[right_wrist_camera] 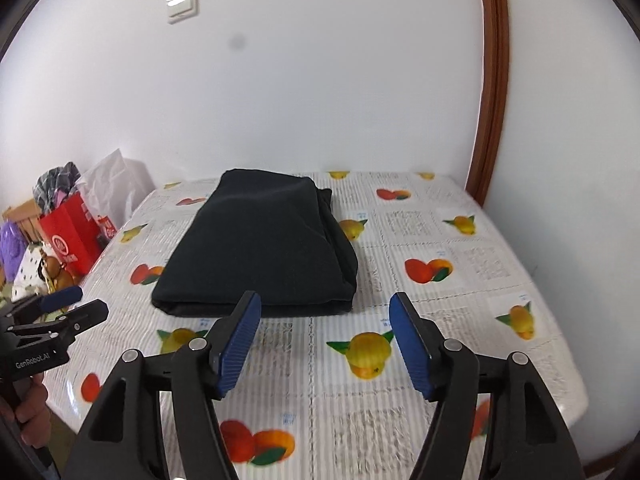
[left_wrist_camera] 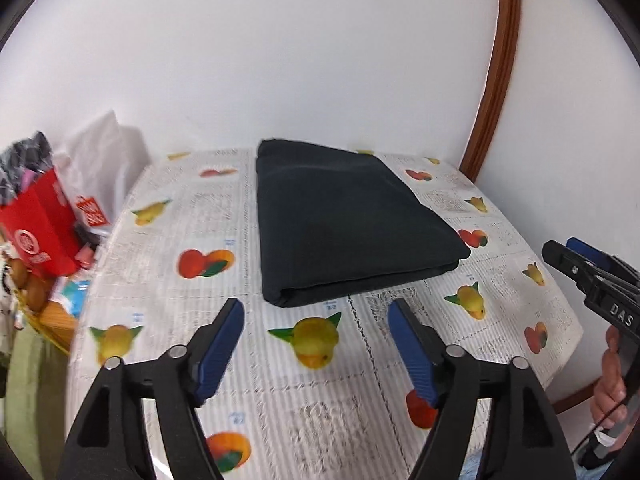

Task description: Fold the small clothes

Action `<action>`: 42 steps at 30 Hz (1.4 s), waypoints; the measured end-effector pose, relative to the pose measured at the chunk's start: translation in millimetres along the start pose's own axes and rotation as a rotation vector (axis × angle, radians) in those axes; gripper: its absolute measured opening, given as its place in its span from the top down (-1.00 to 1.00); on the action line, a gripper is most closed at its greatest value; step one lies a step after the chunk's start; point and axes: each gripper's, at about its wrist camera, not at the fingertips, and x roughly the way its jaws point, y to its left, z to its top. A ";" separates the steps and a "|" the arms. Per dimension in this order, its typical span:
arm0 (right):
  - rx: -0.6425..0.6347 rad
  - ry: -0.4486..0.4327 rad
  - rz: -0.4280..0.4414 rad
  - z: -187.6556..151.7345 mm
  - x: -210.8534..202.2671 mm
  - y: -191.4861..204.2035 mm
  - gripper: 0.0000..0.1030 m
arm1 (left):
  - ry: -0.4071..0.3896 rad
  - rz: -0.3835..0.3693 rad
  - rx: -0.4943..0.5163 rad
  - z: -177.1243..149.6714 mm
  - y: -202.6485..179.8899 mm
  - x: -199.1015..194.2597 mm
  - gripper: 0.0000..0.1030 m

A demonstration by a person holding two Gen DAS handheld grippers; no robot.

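Note:
A black garment (left_wrist_camera: pixel 344 224) lies folded into a neat rectangle on the fruit-print tablecloth (left_wrist_camera: pixel 320 392); it also shows in the right wrist view (right_wrist_camera: pixel 260 248). My left gripper (left_wrist_camera: pixel 316 316) is open and empty, held above the cloth just in front of the garment's near edge. My right gripper (right_wrist_camera: pixel 324 312) is open and empty, also just short of the garment's near edge. The right gripper shows at the right edge of the left wrist view (left_wrist_camera: pixel 568 256), and the left gripper at the left edge of the right wrist view (right_wrist_camera: pixel 80 300).
A red paper bag (left_wrist_camera: pixel 40 224) and a white plastic bag (left_wrist_camera: pixel 104 160) stand off the table's left side. A white wall is behind the table, with a brown wooden frame (left_wrist_camera: pixel 496 80) at the right. A light switch (right_wrist_camera: pixel 182 6) is on the wall.

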 end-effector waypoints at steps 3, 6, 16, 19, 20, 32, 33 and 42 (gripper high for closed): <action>-0.006 -0.008 -0.004 -2.2 -22.4 6.8 -0.30 | -0.020 0.011 -0.009 -5.7 -2.6 -19.8 -0.64; 0.007 -0.014 -0.021 -7.9 -41.5 11.6 -0.49 | -0.032 0.033 0.000 -11.8 -3.8 -37.6 -0.74; 0.008 -0.056 -0.115 -23.9 -81.7 10.1 -0.92 | -0.061 0.044 0.006 -20.7 -6.9 -61.7 -0.80; 0.026 -0.043 -0.112 -25.9 -85.6 5.4 -0.93 | -0.066 0.043 0.004 -22.1 -7.9 -66.1 -0.80; 0.026 -0.041 -0.112 -26.7 -86.2 4.6 -0.93 | -0.068 0.044 0.007 -22.5 -8.6 -67.1 -0.80; 0.021 -0.031 -0.128 -32.1 -88.6 6.8 -0.93 | -0.067 0.070 0.018 -26.3 -11.6 -70.6 -0.81; 0.021 -0.031 -0.127 -32.5 -88.3 6.7 -0.93 | -0.067 0.071 0.016 -26.5 -11.3 -70.7 -0.81; 0.022 -0.025 -0.141 -33.3 -87.0 3.7 -0.93 | -0.065 0.080 0.018 -27.4 -10.5 -71.7 -0.81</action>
